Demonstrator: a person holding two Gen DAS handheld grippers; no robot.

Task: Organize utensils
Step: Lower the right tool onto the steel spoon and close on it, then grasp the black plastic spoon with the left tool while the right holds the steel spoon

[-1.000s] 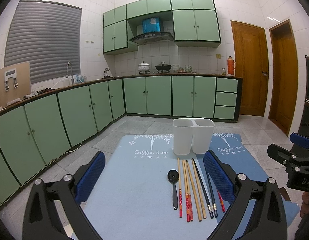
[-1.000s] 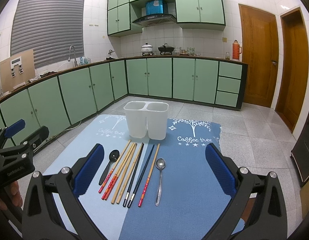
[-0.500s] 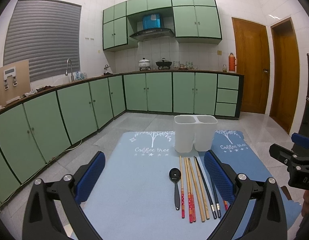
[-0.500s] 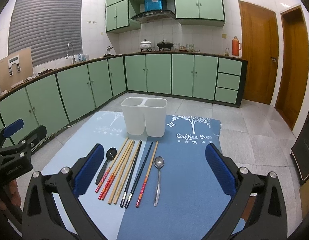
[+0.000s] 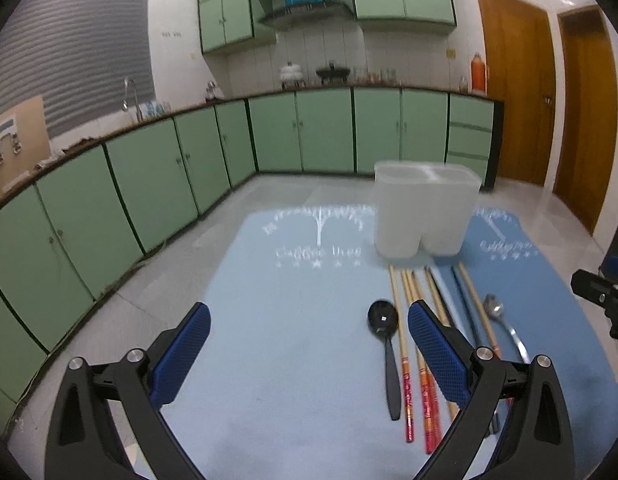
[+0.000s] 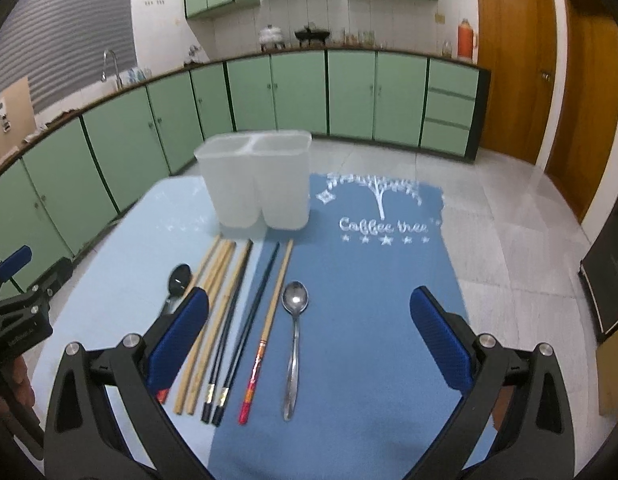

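Observation:
A white two-compartment holder [image 5: 425, 210] [image 6: 255, 182] stands empty at the far side of a blue mat [image 5: 293, 320] [image 6: 373, 280]. In front of it lie a black spoon [image 5: 383, 322] [image 6: 179, 280], several chopsticks [image 5: 407, 344] [image 6: 245, 312] and a steel spoon [image 6: 295, 320] [image 5: 499, 316], side by side. My left gripper [image 5: 309, 354] is open and empty above the mat, left of the black spoon. My right gripper [image 6: 309, 340] is open and empty, over the steel spoon.
Green floor cabinets [image 5: 149, 184] run along the left and back. Wooden doors [image 6: 509, 60] stand at the right. The mat's two halves meet near the chopsticks. The other gripper shows at the edge of each view [image 5: 605, 292] [image 6: 17, 312].
Both grippers have dropped lower and moved forward toward the utensils. The holder and utensils now look larger and nearer. Nothing on the mat has moved.

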